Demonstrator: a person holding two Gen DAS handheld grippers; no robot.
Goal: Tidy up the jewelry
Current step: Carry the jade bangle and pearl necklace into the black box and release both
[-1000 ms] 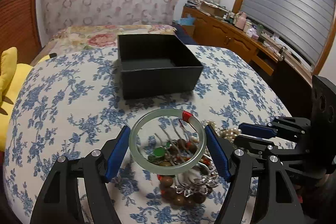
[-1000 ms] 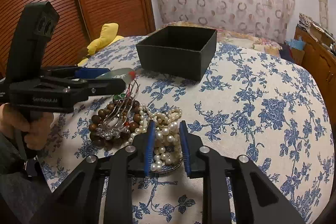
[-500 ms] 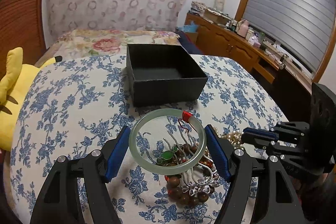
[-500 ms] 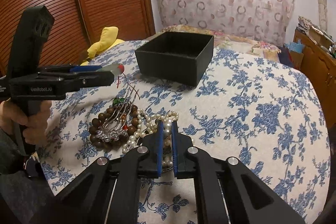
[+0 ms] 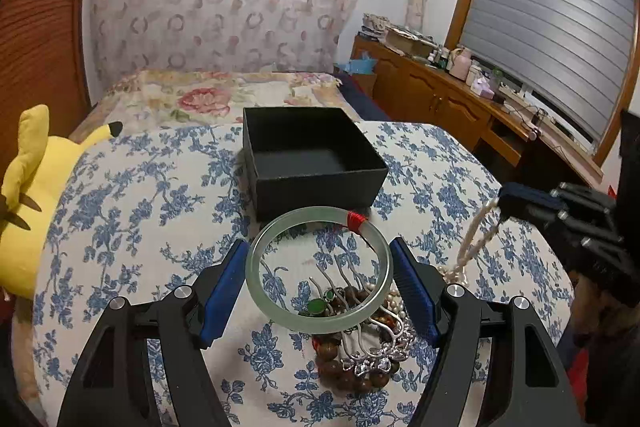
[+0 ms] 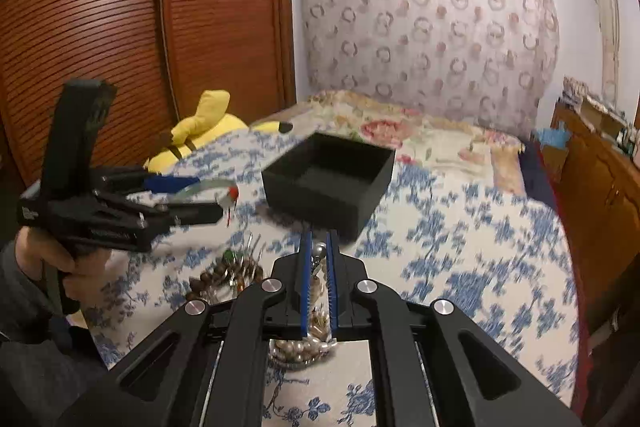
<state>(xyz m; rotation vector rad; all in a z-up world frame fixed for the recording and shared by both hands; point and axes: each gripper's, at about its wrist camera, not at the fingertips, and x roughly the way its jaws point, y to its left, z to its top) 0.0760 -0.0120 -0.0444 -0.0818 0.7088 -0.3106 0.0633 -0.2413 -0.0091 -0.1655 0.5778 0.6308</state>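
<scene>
My left gripper (image 5: 318, 273) is shut on a pale green jade bangle (image 5: 256, 279) with a red thread wrap, held above the table in front of the open black box (image 5: 316, 183). My right gripper (image 6: 318, 247) is shut on a pearl necklace (image 6: 319, 251) and lifts it off the pile; the strand (image 5: 474, 239) hangs from it in the left wrist view. A pile of wooden beads and silver pieces (image 5: 360, 359) lies on the floral tablecloth below the bangle. The left gripper (image 6: 208, 199) with the bangle also shows in the right wrist view.
The black box (image 6: 332, 183) stands at the far middle of the table. A yellow plush toy (image 5: 24, 207) lies at the table's left edge. A bed sits behind, and a wooden cabinet (image 5: 452, 103) stands at the right.
My left gripper has risen with the bangle and moved toward the box. My right gripper closed on the pearl necklace and lifted it up off the pile.
</scene>
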